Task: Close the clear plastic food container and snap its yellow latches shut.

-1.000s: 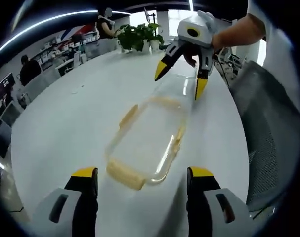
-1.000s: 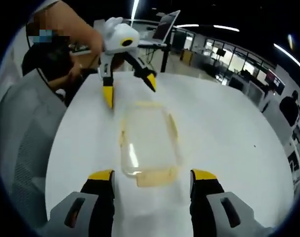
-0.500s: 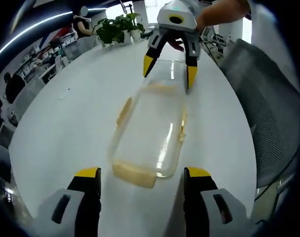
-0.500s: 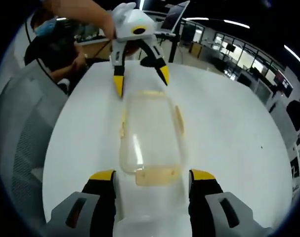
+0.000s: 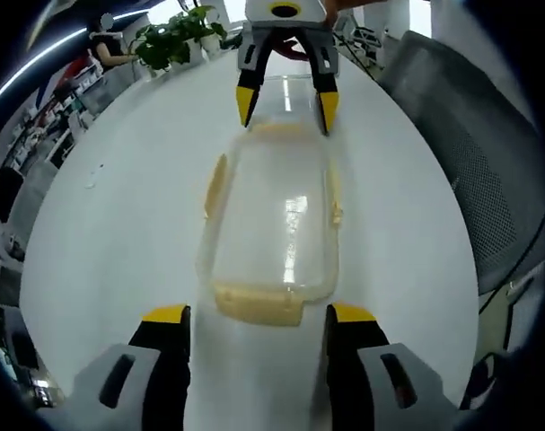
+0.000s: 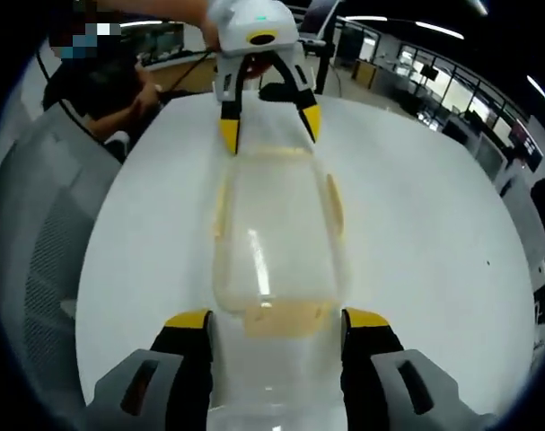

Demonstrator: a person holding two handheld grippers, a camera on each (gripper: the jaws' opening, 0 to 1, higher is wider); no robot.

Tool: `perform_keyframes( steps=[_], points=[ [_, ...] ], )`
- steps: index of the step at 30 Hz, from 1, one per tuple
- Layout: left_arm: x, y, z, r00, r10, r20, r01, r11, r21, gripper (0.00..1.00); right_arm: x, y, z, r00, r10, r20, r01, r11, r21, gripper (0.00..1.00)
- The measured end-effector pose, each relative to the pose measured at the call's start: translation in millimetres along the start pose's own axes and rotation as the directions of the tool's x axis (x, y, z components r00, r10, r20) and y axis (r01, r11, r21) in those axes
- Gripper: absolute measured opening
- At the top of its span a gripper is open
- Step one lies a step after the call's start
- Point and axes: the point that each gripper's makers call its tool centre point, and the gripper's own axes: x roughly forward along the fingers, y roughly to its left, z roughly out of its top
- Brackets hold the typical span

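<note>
A clear plastic food container [image 5: 272, 220] with its lid on lies lengthwise on the white table [image 5: 119, 215], with pale yellow latches on its ends and sides. My left gripper [image 5: 256, 316] is open, its jaws straddling the near end latch [image 5: 259, 305]. At the far end of the container in the left gripper view hangs my right gripper [image 5: 283, 99], open over that end. In the right gripper view the container [image 6: 272, 233] runs away from my right gripper [image 6: 276, 321], whose open jaws flank the near yellow latch [image 6: 281, 319]. The left gripper [image 6: 268, 121] hovers open over the far end.
A grey mesh chair [image 5: 470, 153] stands at the table's edge. Potted plants [image 5: 173, 36] sit at the far side of the table, with office desks and people beyond. A seated person [image 6: 101, 85] is past the table in the right gripper view.
Both grippers have come in closer to the container's two ends and lined up along its length. The container itself has stayed put.
</note>
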Motion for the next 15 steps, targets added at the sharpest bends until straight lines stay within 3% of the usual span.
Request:
perform_keyframes(
  steps=[15],
  points=[
    [3.8, 0.2, 4.7, 0.998, -0.064, 0.002, 0.064, 0.998, 0.023, 0.57, -0.1, -4.9, 1.2, 1.0, 0.006, -0.027, -0.007, 1.0, -0.028, 0.53]
  ],
)
